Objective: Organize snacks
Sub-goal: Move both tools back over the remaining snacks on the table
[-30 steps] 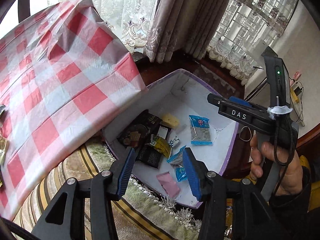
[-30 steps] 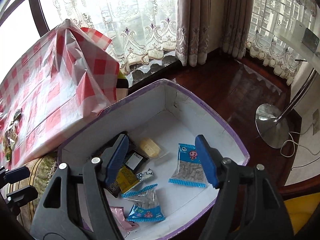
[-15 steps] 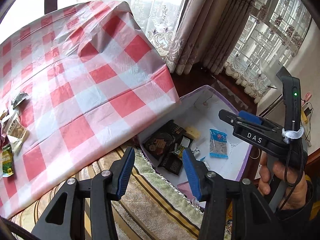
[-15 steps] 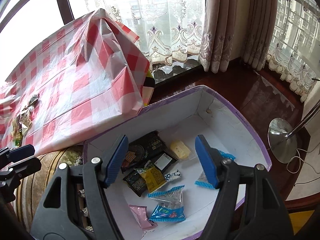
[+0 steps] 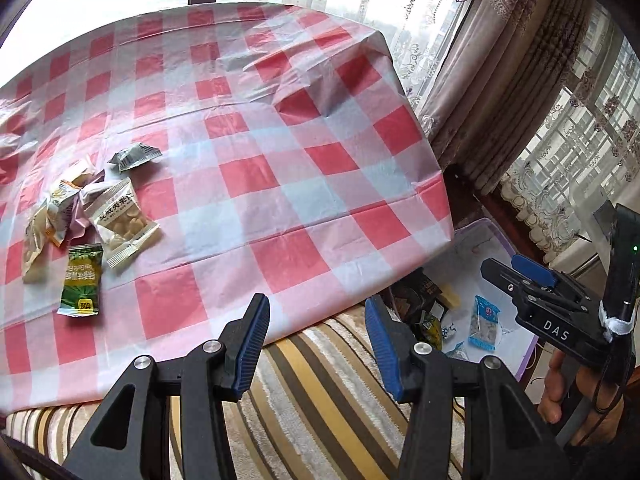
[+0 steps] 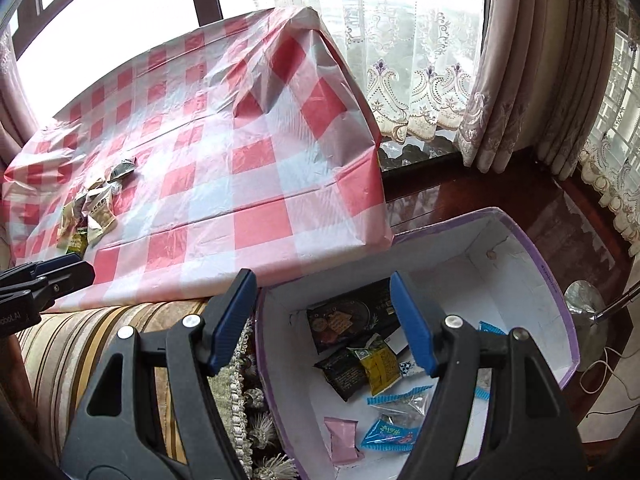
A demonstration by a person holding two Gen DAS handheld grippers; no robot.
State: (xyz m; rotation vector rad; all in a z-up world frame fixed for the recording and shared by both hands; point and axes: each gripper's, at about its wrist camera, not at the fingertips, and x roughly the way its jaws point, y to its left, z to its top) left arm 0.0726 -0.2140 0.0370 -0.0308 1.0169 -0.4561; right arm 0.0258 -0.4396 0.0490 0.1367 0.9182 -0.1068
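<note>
Several loose snack packets point(image 5: 116, 220) lie in a heap at the left of the red-and-white checked tablecloth point(image 5: 248, 152); a green packet point(image 5: 81, 280) sits nearest me. The same heap point(image 6: 94, 208) shows far left in the right wrist view. A white box with a purple rim point(image 6: 556, 280) stands below the table's right edge and holds several packets point(image 6: 360, 344). My left gripper point(image 5: 316, 340) is open and empty over the table's front edge and the striped cushion. My right gripper point(image 6: 324, 320) is open and empty above the box's left wall.
A striped cushion point(image 5: 320, 392) runs along the front under the cloth. Curtains point(image 6: 508, 80) and a window stand behind the table. A dark wooden floor point(image 6: 480, 196) and a chrome lamp base point(image 6: 584, 304) lie right of the box. A hand point(image 5: 560, 396) holds the right gripper's handle.
Both grippers have swung left, away from the box toward the table. The snack heap on the cloth has come into full view and the box has slid to the right of both views.
</note>
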